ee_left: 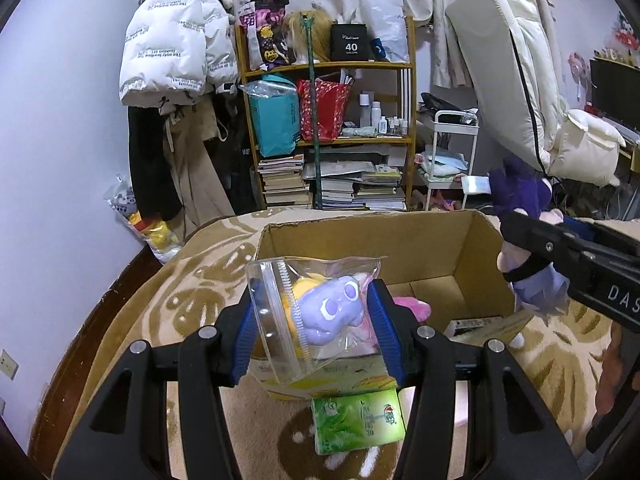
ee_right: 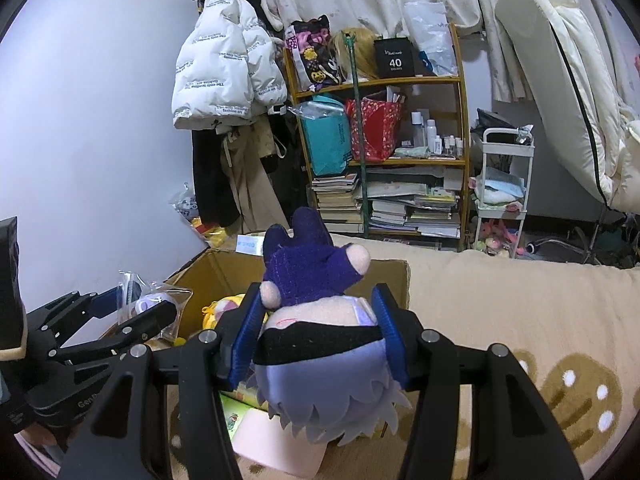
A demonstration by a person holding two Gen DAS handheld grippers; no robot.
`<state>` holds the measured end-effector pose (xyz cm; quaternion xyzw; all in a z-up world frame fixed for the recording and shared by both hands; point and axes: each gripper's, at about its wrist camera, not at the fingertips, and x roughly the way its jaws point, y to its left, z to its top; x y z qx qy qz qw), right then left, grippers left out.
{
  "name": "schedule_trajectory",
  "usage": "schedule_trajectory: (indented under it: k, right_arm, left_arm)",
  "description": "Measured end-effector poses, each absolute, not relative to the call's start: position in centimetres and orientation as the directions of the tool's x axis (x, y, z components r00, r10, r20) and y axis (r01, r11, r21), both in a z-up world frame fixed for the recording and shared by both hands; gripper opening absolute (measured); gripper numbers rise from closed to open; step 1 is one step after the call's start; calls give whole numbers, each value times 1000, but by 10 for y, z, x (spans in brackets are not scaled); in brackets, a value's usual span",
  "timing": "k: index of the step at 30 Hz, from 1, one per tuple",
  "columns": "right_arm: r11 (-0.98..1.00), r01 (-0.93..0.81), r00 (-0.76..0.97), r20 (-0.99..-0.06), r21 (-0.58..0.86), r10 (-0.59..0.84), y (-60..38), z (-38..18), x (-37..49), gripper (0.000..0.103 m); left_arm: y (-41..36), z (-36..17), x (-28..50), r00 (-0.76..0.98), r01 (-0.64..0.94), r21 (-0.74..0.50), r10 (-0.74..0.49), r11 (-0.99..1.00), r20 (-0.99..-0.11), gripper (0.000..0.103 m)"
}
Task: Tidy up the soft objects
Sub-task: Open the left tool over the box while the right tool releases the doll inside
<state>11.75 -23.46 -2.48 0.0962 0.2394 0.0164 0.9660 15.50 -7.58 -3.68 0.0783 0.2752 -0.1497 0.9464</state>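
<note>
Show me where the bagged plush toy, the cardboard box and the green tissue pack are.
bagged plush toy (ee_left: 332,312): left wrist view, purple face inside the bag.
cardboard box (ee_left: 376,240): left wrist view, inner back wall.
green tissue pack (ee_left: 358,420): left wrist view, top face.

A cardboard box (ee_left: 472,248) stands on the bed (ee_left: 192,292), with a tissue pack (ee_left: 358,424) just before its near wall. The left tool (ee_left: 316,324) holds a bagged plush (ee_left: 328,312) over the box's near edge; the right tool (ee_right: 316,340) holds a doll (ee_right: 320,344) at the box's right. A bookshelf (ee_left: 408,140) stands behind the bed.

Even indoor light (fisheye-warped edges)
</note>
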Motion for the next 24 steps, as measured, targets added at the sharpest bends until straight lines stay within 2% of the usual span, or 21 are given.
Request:
schedule_trajectory:
  k: [20,24]
  right_arm:
    - [969,2,859,-496,249,125,-249,-49,143,68]
    - [969,-10,864,-486,246,132,-248,-48,141,72]
  left_arm:
    - [-60,-53,182,761,270,-1,-214,963,-612,58]
    - [-60,-54,183,752,266,-1,-208,964,-626,66]
